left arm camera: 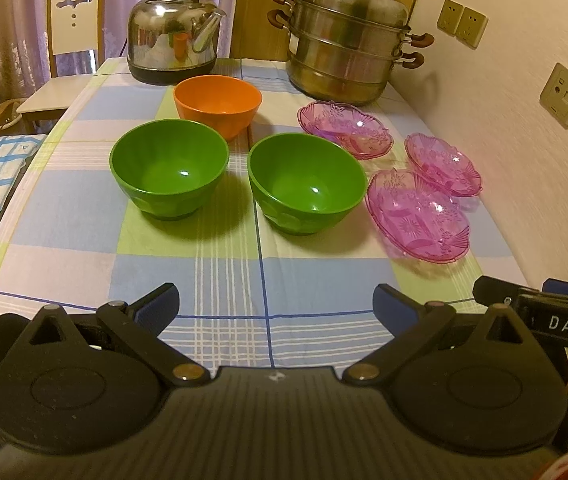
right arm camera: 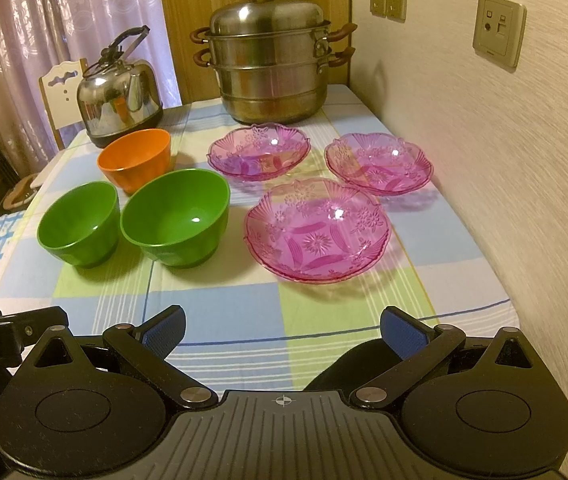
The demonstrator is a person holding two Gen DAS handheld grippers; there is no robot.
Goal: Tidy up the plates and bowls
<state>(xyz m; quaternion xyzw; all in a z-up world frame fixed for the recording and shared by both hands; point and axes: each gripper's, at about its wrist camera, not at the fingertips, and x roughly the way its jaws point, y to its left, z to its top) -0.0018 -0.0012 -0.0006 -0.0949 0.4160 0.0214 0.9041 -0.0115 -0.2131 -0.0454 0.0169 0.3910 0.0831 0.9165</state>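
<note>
Three translucent pink patterned glass plates lie ahead of the right gripper [right arm camera: 282, 330]: the nearest plate [right arm camera: 317, 230] straight in front, the far-left plate [right arm camera: 259, 152] and far-right plate [right arm camera: 379, 162] beyond it, all apart. Ahead of the left gripper [left arm camera: 276, 306] stand two green plastic bowls, the left green bowl [left arm camera: 168, 168] and right green bowl [left arm camera: 306, 182], upright and near each other, with an orange plastic bowl [left arm camera: 218, 104] behind and between them. Both grippers hover with jaws spread wide, holding nothing, above the checked tablecloth [left arm camera: 224, 264]. Farther off stand a steel kettle [left arm camera: 174, 36] and a stacked steel steamer pot [right arm camera: 268, 56].
</note>
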